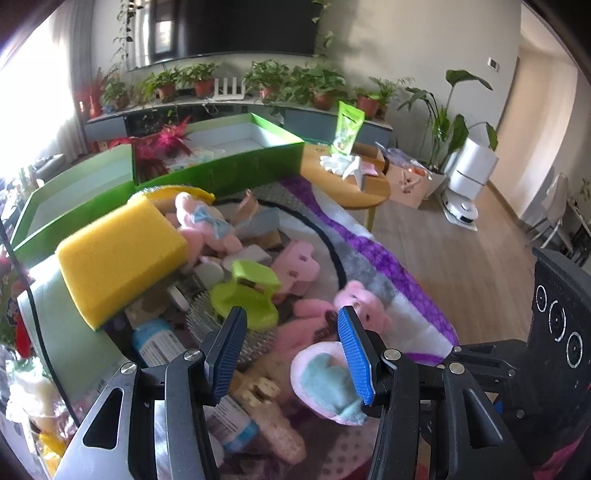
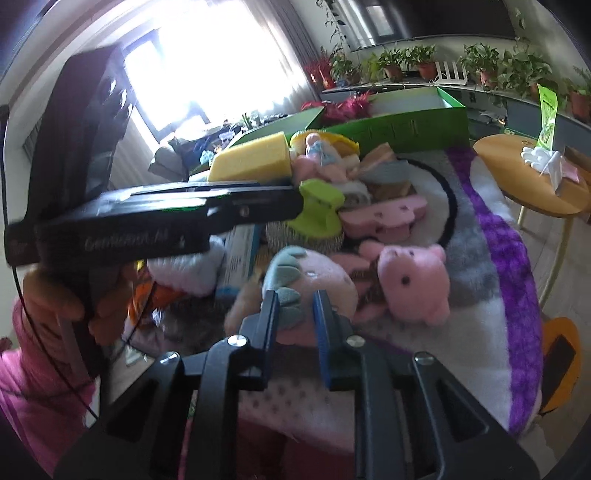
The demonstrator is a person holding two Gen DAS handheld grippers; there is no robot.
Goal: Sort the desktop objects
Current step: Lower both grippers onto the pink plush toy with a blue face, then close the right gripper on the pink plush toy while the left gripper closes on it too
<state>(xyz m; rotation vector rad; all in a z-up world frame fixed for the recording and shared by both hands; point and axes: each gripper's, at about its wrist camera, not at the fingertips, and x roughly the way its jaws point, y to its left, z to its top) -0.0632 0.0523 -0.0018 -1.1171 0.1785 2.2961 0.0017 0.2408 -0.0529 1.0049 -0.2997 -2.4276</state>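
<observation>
My right gripper (image 2: 295,306) has its fingers squeezed on the soft strawberry toy (image 2: 314,284), pinching its green leaf top. The toy lies at the near edge of the toy pile, just beside the pink pig (image 2: 413,284). My left gripper (image 1: 291,347) has its fingers spread apart with nothing pressed between them. It hangs over the green clip (image 1: 247,291). The yellow sponge (image 1: 122,254) sits near the green box (image 1: 221,170).

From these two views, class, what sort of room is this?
Most likely a home living room: a wall-mounted television, a row of potted plants along a low cabinet, and a robot vacuum dock on wooden flooring.
</observation>
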